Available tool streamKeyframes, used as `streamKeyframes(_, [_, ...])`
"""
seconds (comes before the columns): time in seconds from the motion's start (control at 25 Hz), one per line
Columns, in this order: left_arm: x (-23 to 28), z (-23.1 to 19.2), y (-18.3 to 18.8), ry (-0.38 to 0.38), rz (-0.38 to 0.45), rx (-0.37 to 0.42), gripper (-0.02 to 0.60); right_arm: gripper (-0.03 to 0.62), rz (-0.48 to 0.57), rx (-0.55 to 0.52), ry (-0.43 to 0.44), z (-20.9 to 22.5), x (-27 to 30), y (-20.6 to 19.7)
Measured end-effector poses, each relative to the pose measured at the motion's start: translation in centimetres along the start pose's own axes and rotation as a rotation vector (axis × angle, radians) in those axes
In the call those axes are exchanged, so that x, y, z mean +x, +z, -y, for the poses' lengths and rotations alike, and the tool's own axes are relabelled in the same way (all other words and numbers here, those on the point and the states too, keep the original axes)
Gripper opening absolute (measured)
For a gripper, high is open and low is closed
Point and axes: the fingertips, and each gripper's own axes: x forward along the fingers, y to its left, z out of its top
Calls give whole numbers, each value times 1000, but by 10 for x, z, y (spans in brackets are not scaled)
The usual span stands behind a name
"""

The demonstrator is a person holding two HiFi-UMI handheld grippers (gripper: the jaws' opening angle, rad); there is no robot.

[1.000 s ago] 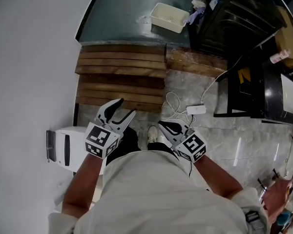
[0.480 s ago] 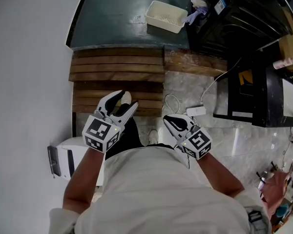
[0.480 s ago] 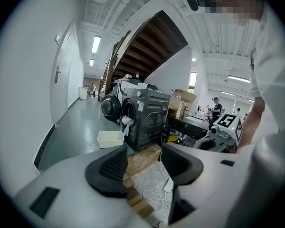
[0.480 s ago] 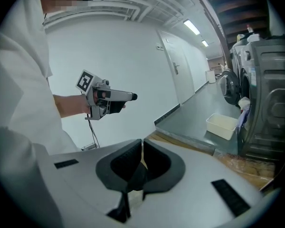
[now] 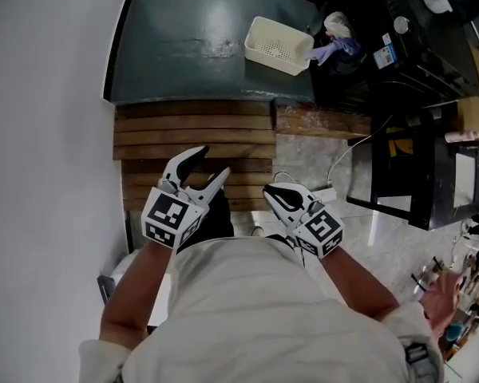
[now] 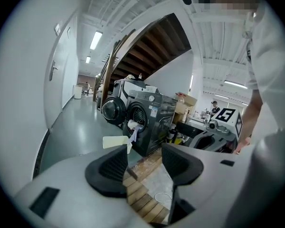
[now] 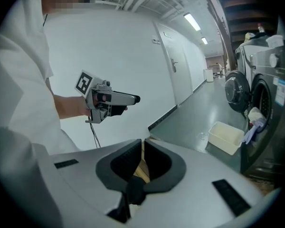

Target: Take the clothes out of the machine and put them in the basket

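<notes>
Grey-green polished flooring (image 5: 191, 46) ran along a white wall (image 5: 40, 134), and brown wooden slatted decking (image 5: 191, 126) lay between that flooring and the operator. The left claw (image 5: 210, 166) was held low over the near edge of the decking. Its jaws were set partly apart with nothing between them, and the left gripper view showed only decking and pale marble tiles (image 5: 311, 154) through the gap. The right claw (image 5: 273, 194) was held beside it, jaws brought together at the tips, with nothing gripped. The white and lavender clothes (image 5: 335, 42) lay well apart from both claws, ahead and to the right. They hung out of the round door opening of the dark grey front-loading washing machine (image 5: 383, 30). The cream perforated plastic basket (image 5: 278, 45) stood on the flooring just beside that opening, to the left of the clothes, with its perforated bottom in view. Decking and open flooring separated the claws from the machine. A coiled white cable (image 5: 283, 174) and a white power adapter (image 5: 326, 191) lay on the marble tiles just ahead of the right claw. A black metal stand (image 5: 399, 182) stood to the right of them. The clothes appeared as a crumpled bundle, white on top, with a lavender piece drooping below the door rim toward the basket. A second machine (image 6: 109, 110) with its round door swung open stood behind the first in the left gripper view.
</notes>
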Motion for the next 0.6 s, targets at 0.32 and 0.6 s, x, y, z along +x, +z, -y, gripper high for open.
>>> streamKeyframes(0.32, [2,-73,69,-58,-26,38,218,3,15,17,-47,9,37,95])
streamKeyframes(0.6, [42,-84,104,-123,-35,41,218,3,45,46,-118,47,33,126])
